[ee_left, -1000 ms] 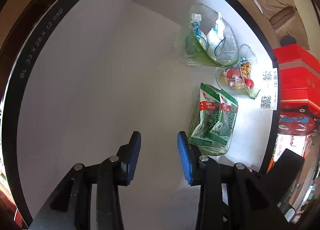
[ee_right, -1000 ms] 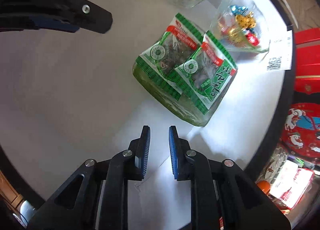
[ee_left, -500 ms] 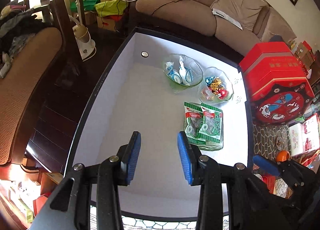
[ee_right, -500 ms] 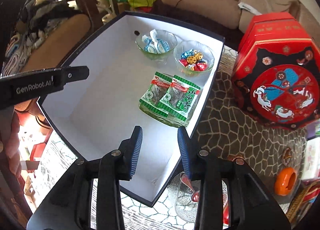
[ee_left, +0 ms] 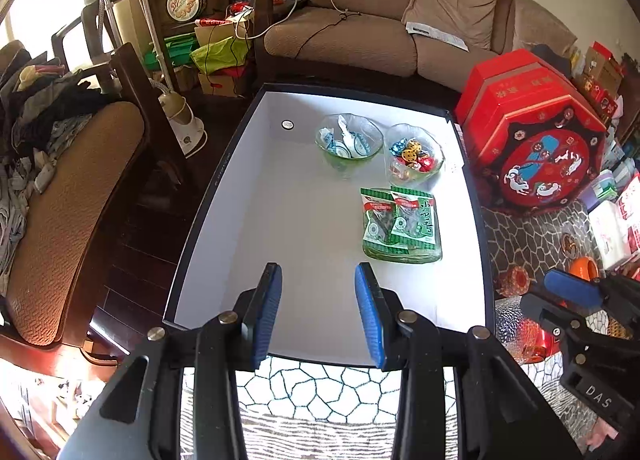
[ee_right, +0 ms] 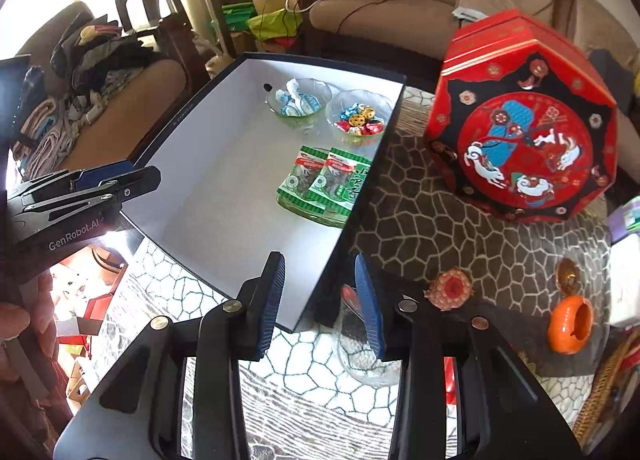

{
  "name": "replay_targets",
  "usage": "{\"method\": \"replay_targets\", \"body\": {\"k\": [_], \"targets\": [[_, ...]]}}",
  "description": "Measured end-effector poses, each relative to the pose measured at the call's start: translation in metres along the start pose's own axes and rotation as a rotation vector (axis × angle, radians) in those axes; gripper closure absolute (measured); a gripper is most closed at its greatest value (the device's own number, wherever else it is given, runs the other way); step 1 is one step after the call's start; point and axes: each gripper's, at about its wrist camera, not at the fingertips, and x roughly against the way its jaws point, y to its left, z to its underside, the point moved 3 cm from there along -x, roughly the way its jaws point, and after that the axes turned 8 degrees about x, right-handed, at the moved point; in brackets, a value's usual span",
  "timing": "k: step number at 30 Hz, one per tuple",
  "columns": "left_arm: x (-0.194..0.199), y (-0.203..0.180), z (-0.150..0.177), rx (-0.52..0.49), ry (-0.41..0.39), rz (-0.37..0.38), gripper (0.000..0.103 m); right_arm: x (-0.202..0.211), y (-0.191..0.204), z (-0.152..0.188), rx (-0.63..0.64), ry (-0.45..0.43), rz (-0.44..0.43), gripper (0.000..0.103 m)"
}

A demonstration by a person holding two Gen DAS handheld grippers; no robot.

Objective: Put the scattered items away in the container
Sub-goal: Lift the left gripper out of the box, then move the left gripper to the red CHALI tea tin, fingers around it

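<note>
A white box with dark rim [ee_left: 208, 195] [ee_right: 188, 115] holds a green glass bowl of blue-white sweets [ee_left: 348, 139] [ee_right: 298, 101], a clear bowl of coloured candies [ee_left: 414, 155] [ee_right: 358, 119] and a green dish with green snack packets [ee_left: 400, 219] [ee_right: 326, 181]. My left gripper [ee_left: 318, 312] is open and empty, high above the box's near edge; it also shows at the left of the right wrist view [ee_right: 116, 183]. My right gripper [ee_right: 320, 300] is open and empty above the box's near right corner, over a clear glass [ee_right: 366, 356].
A red octagonal tin [ee_left: 536, 139] [ee_right: 520, 111] stands right of the box on the patterned table [ee_right: 440, 227]. An orange ashtray [ee_right: 570, 324] and small round items [ee_right: 450, 288] lie at the right. Sofa [ee_left: 360, 35] behind, chair [ee_left: 60, 219] at left.
Both grippers have risen and pulled back from inside the box to well above its near edge. The right gripper's jaws have opened wider. The bowls and packets stay in the box.
</note>
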Motion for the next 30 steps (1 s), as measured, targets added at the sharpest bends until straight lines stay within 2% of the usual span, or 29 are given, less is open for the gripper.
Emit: {"method": "replay_targets", "body": {"k": [5, 8, 9, 11, 13, 18, 22, 30], "targets": [[0.012, -0.026, 0.014, -0.039, -0.010, 0.015, 0.065, 0.027, -0.039, 0.026, -0.052, -0.026, -0.003, 0.068], [0.018, -0.048, 0.024, -0.064, -0.008, 0.052, 0.064, 0.045, -0.072, 0.047, -0.096, -0.049, -0.002, 0.060], [0.019, -0.057, 0.027, -0.072, -0.003, 0.077, 0.062, 0.049, -0.085, 0.055, -0.109, -0.051, 0.003, 0.057], [0.021, -0.076, 0.036, -0.081, 0.002, 0.118, 0.049, 0.055, -0.110, 0.072, -0.137, -0.052, 0.018, 0.057], [0.020, -0.099, 0.047, -0.103, 0.010, 0.156, 0.048, 0.058, -0.136, 0.090, -0.173, -0.045, 0.020, 0.057], [0.005, -0.154, 0.081, -0.127, 0.068, 0.235, 0.047, 0.053, -0.184, 0.137, -0.263, -0.030, 0.014, 0.056], [-0.010, -0.195, 0.116, -0.162, 0.107, 0.254, 0.047, 0.044, -0.208, 0.169, -0.305, -0.022, 0.002, 0.056], [-0.017, -0.251, 0.170, -0.219, 0.100, 0.320, 0.047, 0.034, -0.255, 0.229, -0.382, -0.035, 0.058, 0.055]]}}
